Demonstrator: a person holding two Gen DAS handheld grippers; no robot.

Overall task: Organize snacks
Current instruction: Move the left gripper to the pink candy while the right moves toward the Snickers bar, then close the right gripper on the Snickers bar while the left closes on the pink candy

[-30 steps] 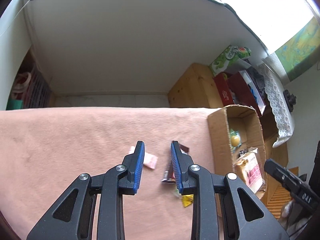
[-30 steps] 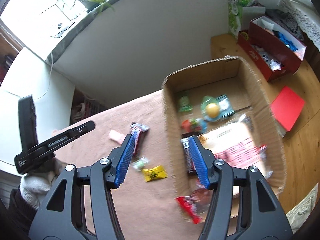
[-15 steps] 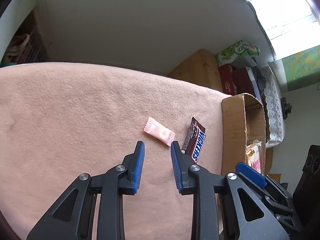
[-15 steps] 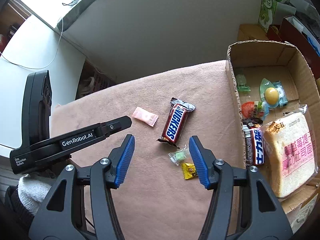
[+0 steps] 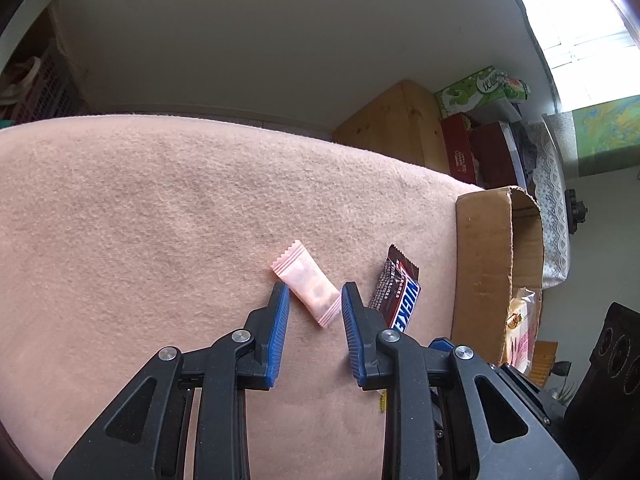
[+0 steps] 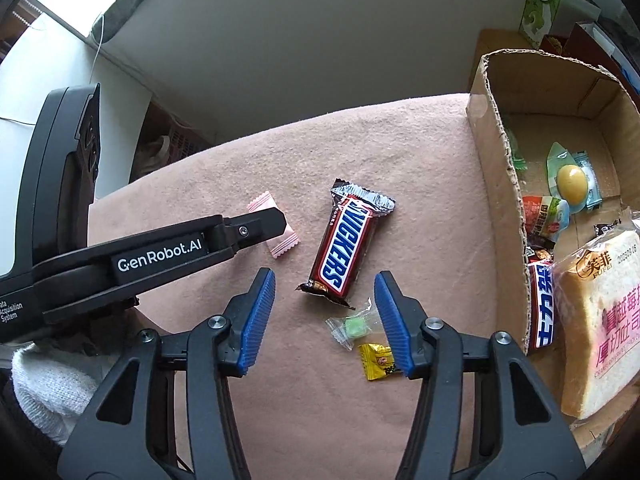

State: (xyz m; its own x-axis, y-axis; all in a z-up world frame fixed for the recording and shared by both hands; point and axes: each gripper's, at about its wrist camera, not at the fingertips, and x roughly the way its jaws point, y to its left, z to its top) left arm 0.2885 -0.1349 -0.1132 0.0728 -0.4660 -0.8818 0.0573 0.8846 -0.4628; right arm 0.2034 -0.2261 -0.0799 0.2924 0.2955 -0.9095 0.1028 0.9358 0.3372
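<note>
A pink candy (image 5: 308, 282) lies on the peach blanket (image 5: 160, 220), between the tips of my left gripper (image 5: 314, 292). Its blue pads stand a little apart and do not press the wrapper. From the right wrist view, one left finger covers part of the pink candy (image 6: 282, 242). A Snickers bar (image 6: 346, 248) lies beside it, also seen in the left view (image 5: 396, 296). My right gripper (image 6: 324, 278) hangs over the bar's near end. Its jaws are closing with nothing pressed. A green candy (image 6: 352, 328) and a yellow candy (image 6: 378, 360) lie by its right finger.
A cardboard box (image 6: 496, 184) stands at the blanket's right edge, holding packaged bread (image 6: 596, 320), a second bar and small sweets. Behind it are a wooden cabinet (image 5: 396, 120), a green tissue box (image 5: 480, 88) and red boxes. A white-gloved hand (image 6: 36, 380) holds the left gripper.
Both grippers have sunk toward the blanket. The left one has come around the pink candy. The right one swung left from over the box to the Snickers bar and narrowed slightly.
</note>
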